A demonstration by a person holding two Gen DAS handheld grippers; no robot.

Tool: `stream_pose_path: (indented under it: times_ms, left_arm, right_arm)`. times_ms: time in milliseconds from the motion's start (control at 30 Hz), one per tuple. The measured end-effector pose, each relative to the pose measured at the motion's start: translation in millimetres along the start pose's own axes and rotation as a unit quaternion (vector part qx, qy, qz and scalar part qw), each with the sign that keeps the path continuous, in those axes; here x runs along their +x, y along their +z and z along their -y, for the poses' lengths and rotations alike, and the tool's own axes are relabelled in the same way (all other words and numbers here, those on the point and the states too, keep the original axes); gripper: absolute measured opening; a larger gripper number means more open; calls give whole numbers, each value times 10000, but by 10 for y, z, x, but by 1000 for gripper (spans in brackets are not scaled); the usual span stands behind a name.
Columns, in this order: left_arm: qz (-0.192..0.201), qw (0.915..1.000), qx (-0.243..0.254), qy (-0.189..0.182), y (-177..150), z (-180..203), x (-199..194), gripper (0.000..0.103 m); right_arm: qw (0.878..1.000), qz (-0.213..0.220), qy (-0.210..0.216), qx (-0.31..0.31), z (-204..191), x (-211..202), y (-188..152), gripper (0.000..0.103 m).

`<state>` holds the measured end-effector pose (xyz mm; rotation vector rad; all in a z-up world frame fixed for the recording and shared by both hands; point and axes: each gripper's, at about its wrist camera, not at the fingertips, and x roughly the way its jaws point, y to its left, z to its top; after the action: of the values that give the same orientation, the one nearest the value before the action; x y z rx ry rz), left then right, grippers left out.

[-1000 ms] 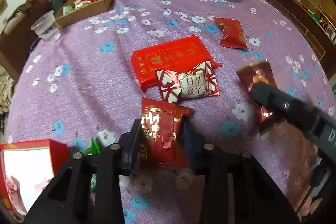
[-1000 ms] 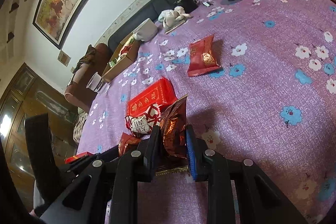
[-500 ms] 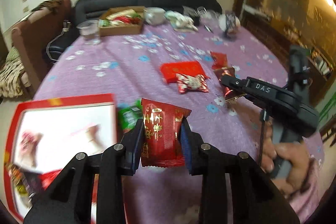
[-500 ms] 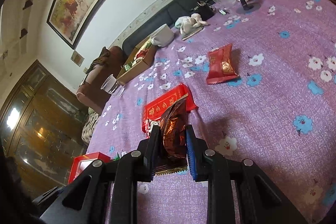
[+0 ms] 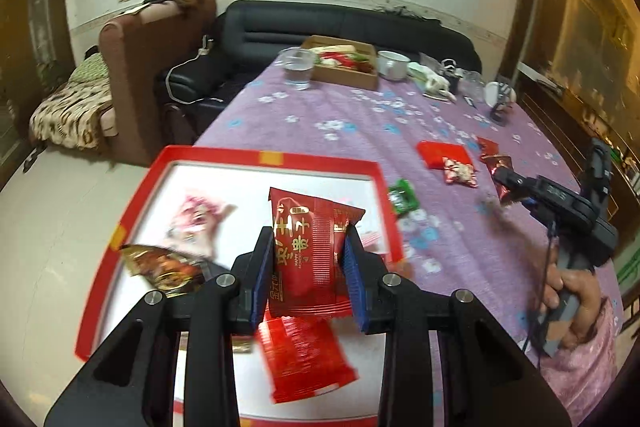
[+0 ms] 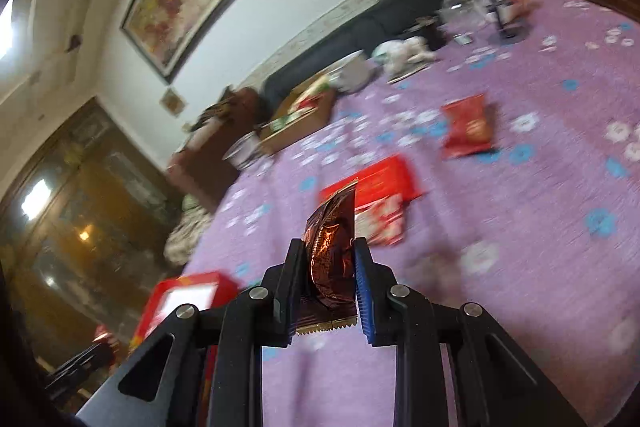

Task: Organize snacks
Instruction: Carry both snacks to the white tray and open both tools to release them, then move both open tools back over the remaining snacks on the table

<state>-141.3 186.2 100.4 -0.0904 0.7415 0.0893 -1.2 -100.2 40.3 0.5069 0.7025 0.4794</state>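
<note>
My left gripper (image 5: 308, 267) is shut on a red snack packet (image 5: 312, 247) and holds it above a red-rimmed white tray (image 5: 276, 158). In the tray lie another red packet (image 5: 304, 359), a brown packet (image 5: 164, 267) and a pink one (image 5: 196, 219). My right gripper (image 6: 332, 267) is shut on a dark brown foil packet (image 6: 332, 247), held above the purple flowered tablecloth (image 6: 520, 227). The right gripper also shows in the left wrist view (image 5: 508, 183). The tray shows at the lower left of the right wrist view (image 6: 188, 283).
On the table lie a flat red packet (image 5: 444, 151), a red-and-white packet (image 5: 460, 171), a green packet (image 5: 404, 195) and a red packet (image 6: 468, 127). A cardboard box of snacks (image 5: 344, 67), a plastic cup (image 5: 298, 69) and a bowl (image 5: 394, 65) stand at the far end.
My left gripper has swung left with the red packet, from over the table to over the tray. My right gripper has lifted and moved left with the brown packet.
</note>
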Motion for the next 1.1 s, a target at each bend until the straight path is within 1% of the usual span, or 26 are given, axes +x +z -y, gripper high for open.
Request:
stream_pose_path:
  times_ms: [33,100,233,300,367,467,533,600,633,667,733,767,800,833,867,933,1000,1033,1100]
  left_arm:
    - [-16,10000,-49,13,-9,-44,14,31]
    - [-34,9999,-132,37,-38,-135,16,31]
    - [-62,9997,-224,44,-97,-255,12,31]
    - [-88,9996,-256,73,-127,-300,24,31]
    - [-138,9994,-318,68,-152,-352,46,31]
    - [-154,9992,-361,98,-175,-399,50,31]
    - [-167,9989,-414,104,-179,-440,62,31]
    - [-185,9986,-470,162,-188,-475,78,31]
    - [-195,9985,-476,195,-193,-495,83,32]
    - [-210,9983,-480,248,-194,-508,90,32]
    - [-241,9975,-505,438,-209,-554,98,33]
    - [-240,9968,-503,570,-209,-566,98,35]
    - [-195,9961,-497,699,-207,-577,87,40]
    - [-153,9956,-496,778,-203,-594,79,45]
    - [-105,9952,-504,830,-198,-601,63,54]
    - [-24,9955,-456,833,-188,-577,38,55]
    - [-25,9962,-371,785,-182,-540,43,55]
    - [-40,9966,-333,747,-184,-509,54,55]
    - [-86,9974,-247,677,-189,-446,92,55]
  right_arm:
    - [9999,-61,106,-78,-91,15,-42,24]
    - [9981,-264,448,-321,-377,72,-159,24]
    - [9893,-671,1007,-815,-953,221,-395,24]
    - [9852,-865,1140,-948,-1142,312,-507,24]
    - [9813,-1080,1171,-1081,-1308,420,-639,24]
    - [9784,-1321,1047,-1194,-1425,556,-804,24]
    - [9751,-1551,1108,-1134,-1450,630,-886,24]
    - [9691,-1891,1128,-1115,-1523,742,-989,24]
    - [9653,-2035,1219,-1091,-1579,774,-1035,25]
    - [9612,-2151,1339,-1090,-1615,781,-1057,30]
    - [9545,-2266,1413,-1329,-1752,742,-1087,38]
    - [9494,-2317,1613,-1375,-1783,707,-1061,38]
    - [9478,-2284,1787,-1326,-1764,666,-1000,38]
    - [9511,-2161,1792,-1285,-1724,632,-938,40]
    - [9583,-1951,1681,-1240,-1636,577,-842,48]
    - [9719,-1592,1389,-1043,-1402,499,-649,50]
    - [9789,-1436,1232,-778,-1168,454,-505,49]
    - [9834,-1321,1109,-563,-981,413,-418,49]
    - [9883,-1167,916,-343,-767,357,-307,50]
